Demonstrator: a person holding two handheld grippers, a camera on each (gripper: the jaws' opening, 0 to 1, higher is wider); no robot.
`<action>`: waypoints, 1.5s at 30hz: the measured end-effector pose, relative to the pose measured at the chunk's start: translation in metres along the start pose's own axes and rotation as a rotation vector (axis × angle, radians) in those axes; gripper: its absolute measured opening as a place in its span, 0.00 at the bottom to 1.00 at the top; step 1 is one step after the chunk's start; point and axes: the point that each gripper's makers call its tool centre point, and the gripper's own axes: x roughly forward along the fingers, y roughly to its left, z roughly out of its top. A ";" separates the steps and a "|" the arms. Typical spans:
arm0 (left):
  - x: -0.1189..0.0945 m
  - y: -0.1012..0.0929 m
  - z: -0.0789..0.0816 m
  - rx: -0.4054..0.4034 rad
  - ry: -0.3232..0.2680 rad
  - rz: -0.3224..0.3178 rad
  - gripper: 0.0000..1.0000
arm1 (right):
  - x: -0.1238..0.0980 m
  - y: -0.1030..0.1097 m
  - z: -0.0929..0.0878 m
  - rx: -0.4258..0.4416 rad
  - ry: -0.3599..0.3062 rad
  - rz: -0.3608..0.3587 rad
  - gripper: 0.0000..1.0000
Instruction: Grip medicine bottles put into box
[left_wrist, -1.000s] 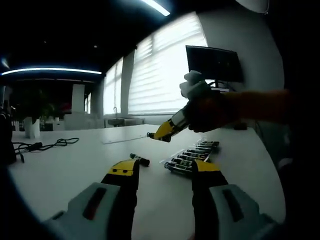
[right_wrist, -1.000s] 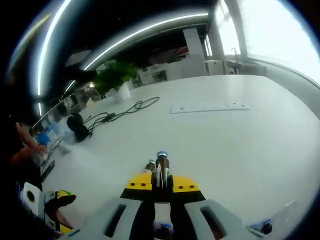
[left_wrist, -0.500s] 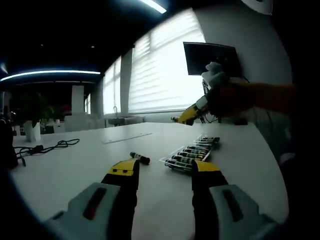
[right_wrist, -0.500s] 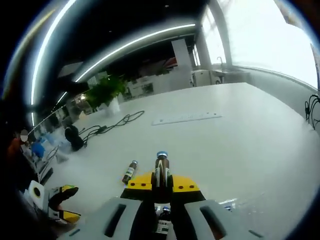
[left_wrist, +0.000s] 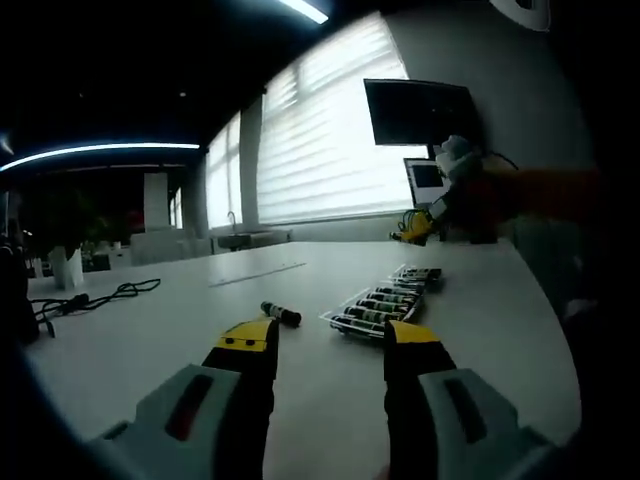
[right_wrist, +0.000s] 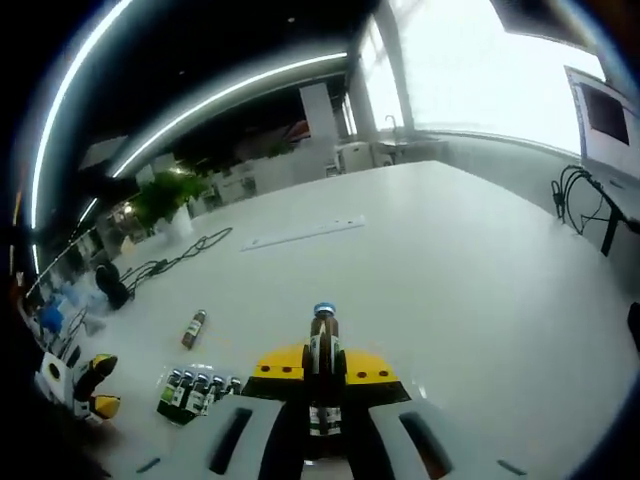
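right gripper view, near to far: our right gripper (right_wrist: 322, 366) sits at bottom centre, yellow-tipped jaws clenched on a brown medicine bottle (right_wrist: 322, 345) with a blue cap, held upright. lower left, a tray of bottles (right_wrist: 192, 392) on the white table (right_wrist: 470, 290); a loose bottle (right_wrist: 194, 327) lies just beyond it. cables (right_wrist: 165, 262) further off.

left gripper view: our left gripper (left_wrist: 326, 345) at the bottom, jaws apart, nothing between them. just past them the loose bottle (left_wrist: 281, 314) and the tray (left_wrist: 380, 305). the right gripper (left_wrist: 415, 227) hangs above the far table edge, centre right.
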 end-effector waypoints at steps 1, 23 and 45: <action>0.000 0.000 0.000 0.000 0.001 0.001 0.35 | 0.000 -0.002 -0.004 0.003 0.004 -0.003 0.07; 0.000 0.000 -0.002 0.017 0.015 0.010 0.35 | 0.006 -0.019 -0.043 -0.160 0.091 -0.038 0.08; -0.001 0.001 0.000 0.014 0.005 0.011 0.35 | 0.002 -0.019 -0.031 -0.186 0.040 -0.046 0.00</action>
